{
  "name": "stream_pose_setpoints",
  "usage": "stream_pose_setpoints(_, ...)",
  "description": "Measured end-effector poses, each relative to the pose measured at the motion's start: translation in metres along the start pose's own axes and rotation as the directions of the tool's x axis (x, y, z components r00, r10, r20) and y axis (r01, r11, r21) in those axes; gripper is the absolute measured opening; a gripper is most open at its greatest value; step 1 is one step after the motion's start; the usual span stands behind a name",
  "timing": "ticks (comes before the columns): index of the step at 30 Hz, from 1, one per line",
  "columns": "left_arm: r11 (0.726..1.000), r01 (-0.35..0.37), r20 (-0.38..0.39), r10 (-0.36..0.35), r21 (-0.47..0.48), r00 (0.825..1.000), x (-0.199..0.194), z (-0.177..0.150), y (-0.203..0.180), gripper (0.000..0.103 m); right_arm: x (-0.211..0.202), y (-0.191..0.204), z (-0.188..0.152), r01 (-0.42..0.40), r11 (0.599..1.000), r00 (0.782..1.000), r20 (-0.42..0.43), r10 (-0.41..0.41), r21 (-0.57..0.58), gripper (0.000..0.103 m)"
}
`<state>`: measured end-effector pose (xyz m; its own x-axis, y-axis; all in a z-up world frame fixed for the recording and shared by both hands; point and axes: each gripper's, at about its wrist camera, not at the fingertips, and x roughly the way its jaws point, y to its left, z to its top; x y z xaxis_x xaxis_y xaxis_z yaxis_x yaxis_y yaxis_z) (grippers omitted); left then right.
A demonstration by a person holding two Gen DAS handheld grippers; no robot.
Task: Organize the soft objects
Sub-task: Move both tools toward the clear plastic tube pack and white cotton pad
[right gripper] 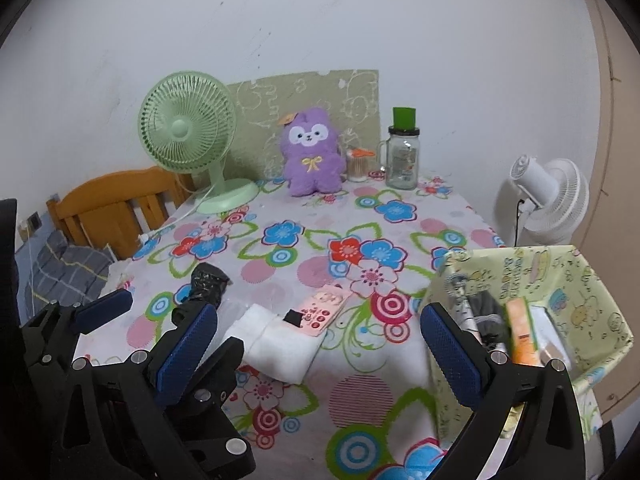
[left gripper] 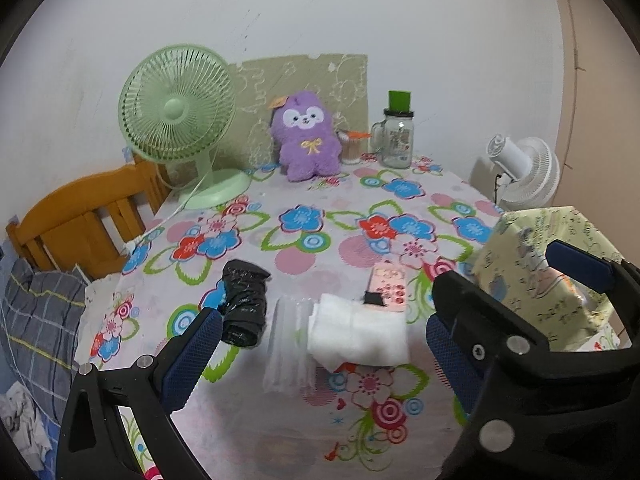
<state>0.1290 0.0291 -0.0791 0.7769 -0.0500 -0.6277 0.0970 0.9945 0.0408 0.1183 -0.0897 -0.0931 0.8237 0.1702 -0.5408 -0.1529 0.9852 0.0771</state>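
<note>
White folded cloth [left gripper: 358,332] lies at bench [left gripper: 304,252] centre, storage box [right gripper: 560,300] at 3 o'clock for loading. Left gripper [left gripper: 320,348] and right gripper [right gripper: 320,344]: fingers wide apart, empty.

2 near wrist views, shared table [left gripper: 304,240]

No legible text; print on fabric box [right gripper: 560,276] unreadable

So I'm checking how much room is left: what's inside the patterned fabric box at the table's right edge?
Inside the fabric box: an orange package standing upright, a dark item beside it, something white. Its walls hide whatever lies lower down.
</note>
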Motion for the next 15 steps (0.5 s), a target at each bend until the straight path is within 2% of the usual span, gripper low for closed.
stream_pose_setpoints(15, 0.999, -0.019, -0.090, 0.015, -0.044, 0.996, 0.039, -0.015, 0.023, 0.103, 0.045, 0.011, -0.011, -0.010, 1.000, 0.996, -0.092, 0.008, -0.027, 0.103)
